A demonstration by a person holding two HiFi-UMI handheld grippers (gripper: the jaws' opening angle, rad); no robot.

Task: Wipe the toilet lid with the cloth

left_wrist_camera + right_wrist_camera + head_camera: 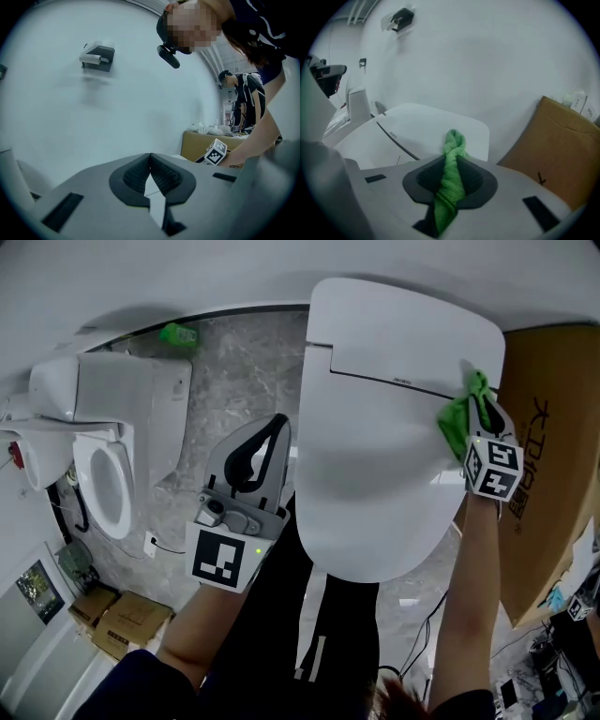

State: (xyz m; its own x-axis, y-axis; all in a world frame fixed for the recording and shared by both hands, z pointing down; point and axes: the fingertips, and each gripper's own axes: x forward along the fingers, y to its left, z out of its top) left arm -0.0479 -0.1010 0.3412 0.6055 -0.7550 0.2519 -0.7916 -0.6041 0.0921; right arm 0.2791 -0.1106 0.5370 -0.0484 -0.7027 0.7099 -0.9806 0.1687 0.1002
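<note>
A white closed toilet lid (384, 427) fills the middle of the head view. My right gripper (480, 413) is shut on a green cloth (461, 416) and holds it against the lid's right edge, near the hinge seam. In the right gripper view the cloth (451, 180) sits pinched between the jaws, its tip over the lid (426, 129). My left gripper (267, 432) hangs left of the lid over the floor, jaws shut with nothing between them. In the left gripper view its tips (150, 161) meet and point at a white wall.
A second white toilet (108, 460) with an open seat stands at the left on the marbled floor. A brown cardboard box (548, 456) sits close on the lid's right. Small cardboard boxes (117, 620) lie at lower left. Another green cloth (178, 334) lies by the wall.
</note>
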